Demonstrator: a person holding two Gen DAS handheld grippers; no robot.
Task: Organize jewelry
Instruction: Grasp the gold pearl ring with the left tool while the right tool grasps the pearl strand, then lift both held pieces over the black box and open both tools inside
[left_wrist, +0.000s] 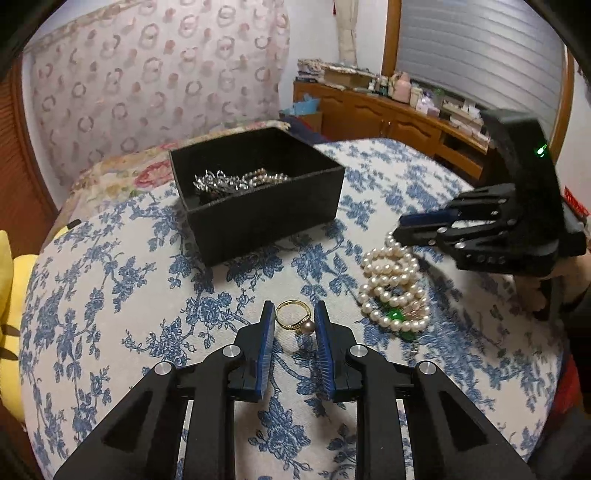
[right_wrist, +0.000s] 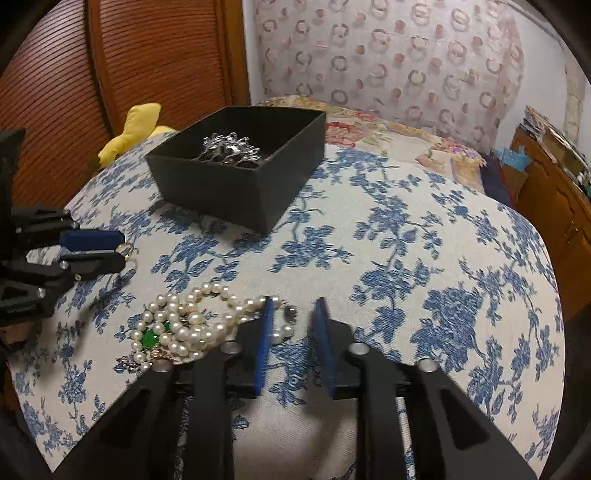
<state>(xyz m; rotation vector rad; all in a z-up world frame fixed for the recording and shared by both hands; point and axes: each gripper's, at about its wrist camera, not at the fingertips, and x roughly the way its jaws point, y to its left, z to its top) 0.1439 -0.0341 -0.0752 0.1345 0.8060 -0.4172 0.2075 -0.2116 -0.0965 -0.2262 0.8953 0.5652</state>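
A gold ring with a dark pearl (left_wrist: 294, 316) lies on the blue-flowered cloth between the open fingers of my left gripper (left_wrist: 294, 314); the ring's edge shows at the left gripper's tips in the right wrist view (right_wrist: 129, 250). A pile of white pearl strands with green stones (left_wrist: 395, 291) lies to the right, also in the right wrist view (right_wrist: 181, 328). My right gripper (right_wrist: 294, 310) is open, its tips straddling the end of a pearl strand. A black box (left_wrist: 258, 192) holding silver jewelry (right_wrist: 229, 149) stands behind.
The cloth covers a rounded cushion that drops off at its edges (right_wrist: 517, 295). A yellow soft toy (right_wrist: 129, 133) lies at the far left. A patterned pillow (left_wrist: 147, 92) stands behind the box. A wooden cabinet with clutter (left_wrist: 406, 110) is at the back right.
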